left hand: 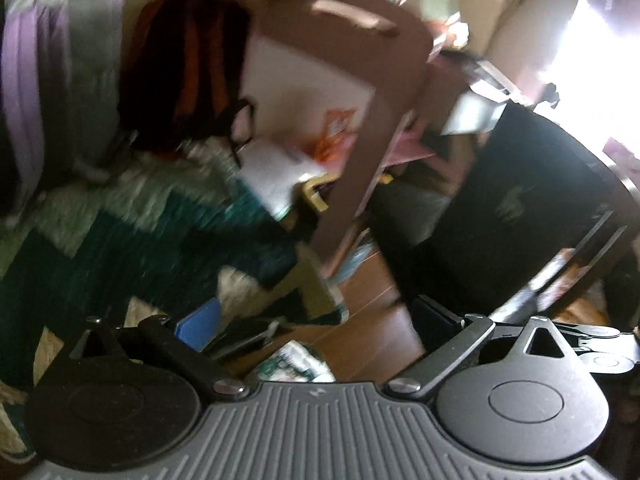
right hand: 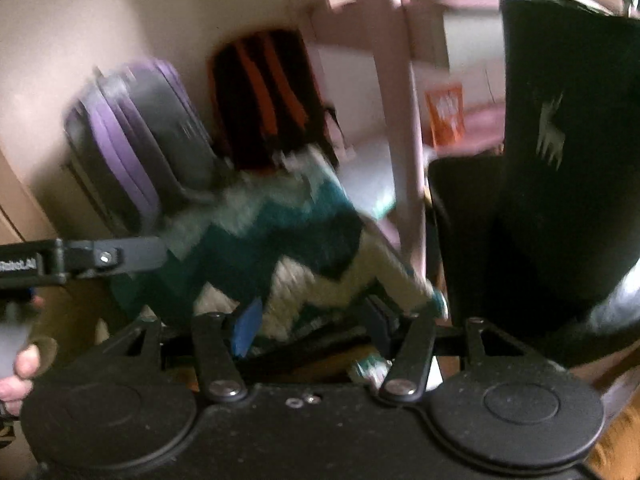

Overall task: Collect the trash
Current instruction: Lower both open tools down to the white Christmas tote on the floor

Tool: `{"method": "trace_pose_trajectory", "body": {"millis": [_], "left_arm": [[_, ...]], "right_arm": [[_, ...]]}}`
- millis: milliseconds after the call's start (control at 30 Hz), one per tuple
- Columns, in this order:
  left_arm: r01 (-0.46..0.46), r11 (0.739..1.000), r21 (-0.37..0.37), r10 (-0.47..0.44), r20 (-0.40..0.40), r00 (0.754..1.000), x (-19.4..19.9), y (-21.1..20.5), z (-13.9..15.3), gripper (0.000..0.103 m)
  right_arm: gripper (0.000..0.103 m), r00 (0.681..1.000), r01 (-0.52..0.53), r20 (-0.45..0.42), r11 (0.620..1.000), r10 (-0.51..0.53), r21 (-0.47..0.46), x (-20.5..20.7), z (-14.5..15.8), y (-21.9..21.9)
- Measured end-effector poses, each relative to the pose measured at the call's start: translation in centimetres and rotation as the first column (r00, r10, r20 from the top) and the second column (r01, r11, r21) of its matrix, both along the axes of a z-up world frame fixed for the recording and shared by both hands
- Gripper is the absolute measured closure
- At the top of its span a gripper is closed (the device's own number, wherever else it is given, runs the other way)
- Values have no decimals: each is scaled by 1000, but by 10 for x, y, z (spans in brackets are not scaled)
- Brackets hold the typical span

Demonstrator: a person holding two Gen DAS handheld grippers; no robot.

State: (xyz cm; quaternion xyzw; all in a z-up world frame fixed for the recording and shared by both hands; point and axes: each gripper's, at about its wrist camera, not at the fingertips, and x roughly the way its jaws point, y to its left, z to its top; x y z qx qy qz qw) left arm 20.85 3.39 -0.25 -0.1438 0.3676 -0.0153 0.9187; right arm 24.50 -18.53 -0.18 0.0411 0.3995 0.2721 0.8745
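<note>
Both pictures were smeared with motion. The left gripper (left hand: pixel 312 324) had its jaws spread wide with nothing between them, above a crumpled white-and-green wrapper (left hand: pixel 298 362) lying on the wooden floor (left hand: pixel 372 336) just beside the edge of a zigzag rug (left hand: pixel 140 240) in teal, green and cream. The right gripper (right hand: pixel 316 326) stood released too, its jaws parted over the same rug (right hand: pixel 280 256), with a scrap of white-and-green wrapper (right hand: pixel 368 368) near its right finger, not gripped. A purple-and-grey suitcase (right hand: pixel 136 140) and a black-and-orange backpack (right hand: pixel 268 96) leaned against the wall, beside a pinkish-brown chair (left hand: pixel 360 80). A black bag (right hand: pixel 560 160) stood to the right. A hand (right hand: pixel 16 376) showed at the left edge of the right view.
</note>
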Motion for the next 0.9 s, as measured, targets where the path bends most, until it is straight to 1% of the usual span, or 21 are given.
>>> {"method": "trace_pose_trajectory", "body": {"millis": [100,200,267,333,467,567,633,767,900], "left_arm": [[-24,1000,20,25,-44,999,11,9,-42,1],[-25,999,36,28,-83,996,22,16,-82,1],[-31,997,65,38,-106,994,29,18,-110,1],[-27,996,86,38,-130,991,36,19,-133,1],[-1,994,112,23,-194,981,53,19,-181,1],[35,991,130,-2,-243,970,67,16,-216,1],[69,988,140,-28,-280,960,77,12,-240,1],[140,978,154,-82,-332,940,96,1,-281,1],[206,957,204,-124,-354,927,116,-11,-318,1]], "right_arm": [[47,998,-3,-68,998,-2,-65,16,-36,18],[47,989,7,-146,995,-22,-102,35,-73,31],[47,981,10,-191,993,-33,-122,47,-98,39],[47,970,24,-236,989,-58,-147,60,-123,44],[47,935,69,-330,979,-130,-190,89,-174,51],[47,898,97,-400,970,-181,-221,113,-214,55],[47,879,93,-434,964,-196,-247,126,-238,58],[47,851,89,-471,947,-233,-307,151,-285,62],[47,828,113,-489,935,-276,-335,174,-324,62]]}}
